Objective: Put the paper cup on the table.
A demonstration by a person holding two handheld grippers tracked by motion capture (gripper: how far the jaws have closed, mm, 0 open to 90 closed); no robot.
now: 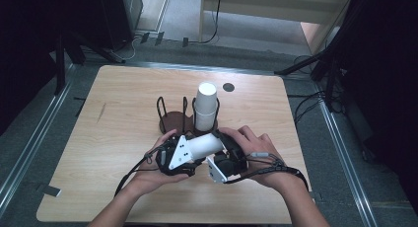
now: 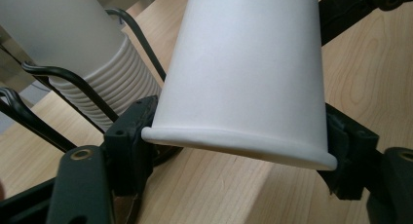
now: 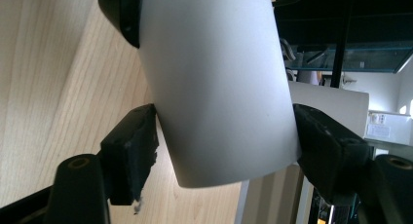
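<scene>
Wooden table (image 1: 123, 138), pale laminate with visible grain, rounded corners. Near frame centre of the high view stands a black wire cup holder (image 1: 172, 113) on a dark brown round base. Its right-hand compartment holds a stack of white paper cups (image 1: 205, 106), mouth down, flat bottom up; the left-hand compartment shows only its brown base. In the left gripper view the stack (image 2: 87, 63) sits at upper left: smooth tapered wall above, many nested rolled rims forming ridges below, black wire loops around it.

A single white paper cup (image 1: 207, 144) lies horizontal, just below the holder in the high view, held between both grippers above the table. Matte, smooth, tapered.

Left gripper (image 1: 190, 153): jaws clamped on the cup's wide end. In the left gripper view the cup (image 2: 243, 73) spans the frame centre, its rolled rim along the bottom, a black pad touching each side of it.

Right gripper (image 1: 224, 148): jaws clamped on the narrow end. In the right gripper view the cup (image 3: 214, 83) runs from top to lower centre, base edge at the bottom, a pad pressed to each side; the left pad's rubber looks frayed.

Small dark round mark (image 1: 227, 87) on the table, right of the stack's top.
</scene>
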